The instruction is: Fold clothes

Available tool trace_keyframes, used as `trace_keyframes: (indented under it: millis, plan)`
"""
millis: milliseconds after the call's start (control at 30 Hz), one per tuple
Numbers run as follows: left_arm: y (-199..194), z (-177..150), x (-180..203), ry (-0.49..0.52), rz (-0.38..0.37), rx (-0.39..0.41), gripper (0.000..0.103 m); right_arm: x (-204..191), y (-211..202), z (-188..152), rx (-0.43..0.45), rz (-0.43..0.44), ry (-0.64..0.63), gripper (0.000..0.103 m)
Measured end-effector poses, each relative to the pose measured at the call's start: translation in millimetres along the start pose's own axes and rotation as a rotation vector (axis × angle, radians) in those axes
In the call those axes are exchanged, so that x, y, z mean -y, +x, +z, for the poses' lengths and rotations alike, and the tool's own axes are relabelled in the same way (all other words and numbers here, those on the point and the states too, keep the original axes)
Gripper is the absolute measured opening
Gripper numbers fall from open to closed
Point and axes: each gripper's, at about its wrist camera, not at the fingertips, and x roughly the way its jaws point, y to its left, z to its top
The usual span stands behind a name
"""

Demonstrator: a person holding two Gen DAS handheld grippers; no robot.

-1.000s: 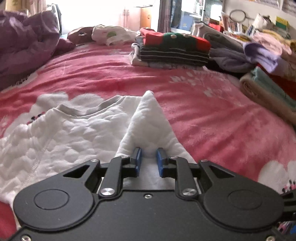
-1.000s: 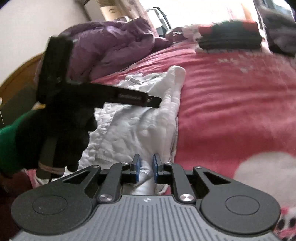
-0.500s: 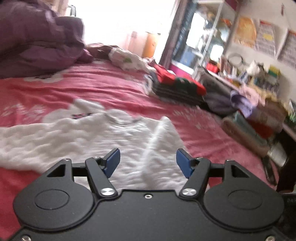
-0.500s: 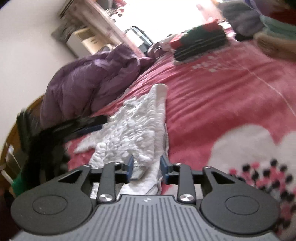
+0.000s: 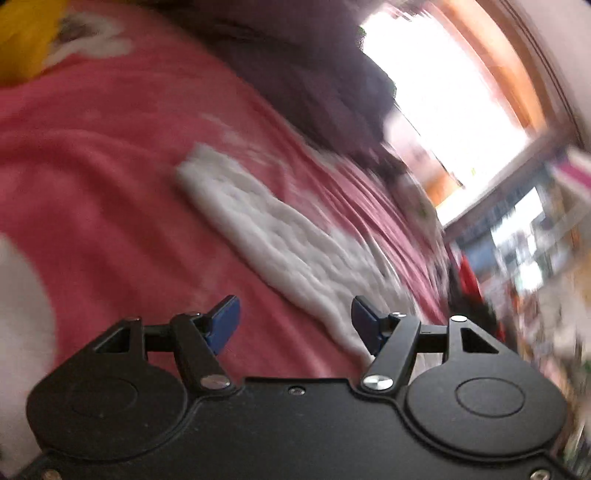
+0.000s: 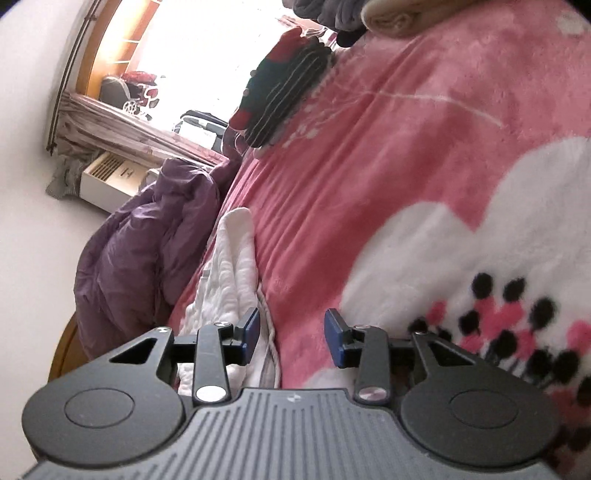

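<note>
A white quilted garment [image 5: 280, 236] lies on the pink bedspread [image 5: 96, 155], one sleeve stretched out toward the upper left in the blurred left wrist view. My left gripper [image 5: 295, 325] hangs open just above the near end of that sleeve, nothing between its blue pads. In the right wrist view the same white garment [image 6: 232, 269] runs up the left side, partly folded over itself. My right gripper [image 6: 291, 336] is open over the bedspread [image 6: 388, 155] at the garment's right edge, and it holds nothing.
A purple duvet [image 6: 144, 240] is heaped at the left of the bed. A folded stack of dark striped and red clothes [image 6: 284, 92] sits farther up the bed, with more piled clothes [image 6: 399, 18] beyond it. Shelves and a bright window [image 5: 454, 92] lie behind.
Both grippers have let go of the white garment and opened. Both have tilted and swung away; the left one now faces the spread sleeve on the other side.
</note>
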Motion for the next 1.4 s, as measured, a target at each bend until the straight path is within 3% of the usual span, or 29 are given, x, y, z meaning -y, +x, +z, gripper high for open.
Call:
trace_keyframes:
  millis: [233,433,567,633,667,700,767,1067,1400]
  plan:
    - [16.6,15.0,-13.4,-0.108,0.029,0.066,0.051,-8.9,15.0,-2.6,-0.02,-0.021,-0.095,0.039]
    - [30.9,27.8,-24.6,-0.2,0.055,0.122,0.047,-8.9,22.4,2.4,-0.024,0.002,-0.111,0.039]
    - [40.3,28.6,-19.3,-0.184,0.069,0.131,0.047,-10.7,29.6,5.9,-0.033,0.015,-0.135,0.04]
    - [44.6,29.3,-16.6,-0.173,0.076,0.135,0.038,-11.5,31.5,7.2,-0.038,0.02,-0.141,0.04]
    - [46.5,29.5,-12.6,-0.155,0.081,0.133,0.028,-11.5,32.1,7.8,-0.04,0.024,-0.142,0.04]
    - [48.4,29.8,-8.6,-0.136,0.086,0.131,0.007,-11.5,32.5,8.3,-0.042,0.028,-0.142,0.041]
    - [50.1,29.1,-0.5,-0.093,0.098,0.14,0.006,-12.4,33.3,10.1,-0.047,0.038,-0.141,0.041]
    - [44.8,12.2,80.8,0.307,0.049,0.193,0.006,-24.0,36.9,17.3,-0.053,0.086,-0.165,0.054]
    - [68.6,-62.1,180.3,0.753,-0.062,0.096,0.006,-56.3,56.0,35.1,-0.062,0.241,-0.21,0.058]
